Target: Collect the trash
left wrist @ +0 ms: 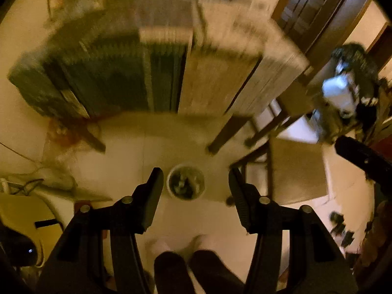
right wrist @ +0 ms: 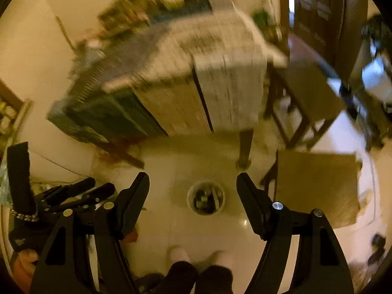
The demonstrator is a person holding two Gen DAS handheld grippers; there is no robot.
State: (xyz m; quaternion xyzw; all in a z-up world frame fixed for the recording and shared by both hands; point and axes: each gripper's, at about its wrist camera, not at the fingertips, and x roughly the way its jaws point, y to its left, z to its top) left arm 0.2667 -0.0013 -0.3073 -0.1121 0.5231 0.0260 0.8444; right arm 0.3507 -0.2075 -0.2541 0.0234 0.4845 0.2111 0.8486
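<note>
A small round white bin (left wrist: 185, 180) stands on the pale floor, with dark trash inside it. It also shows in the right wrist view (right wrist: 205, 197). My left gripper (left wrist: 196, 175) is open and empty, held high above the floor with the bin between its fingertips in the view. My right gripper (right wrist: 193, 180) is open and empty too, likewise high over the bin. The left gripper also shows at the left of the right wrist view (right wrist: 80, 193). Both views are blurred by motion.
A table (left wrist: 220, 56) covered with cloths and clutter stands beyond the bin. A wooden chair (right wrist: 308, 90) and a brown cardboard box (right wrist: 316, 186) are to the right. The person's feet (left wrist: 181, 245) are just behind the bin. A dark door (right wrist: 318, 12) is at the far right.
</note>
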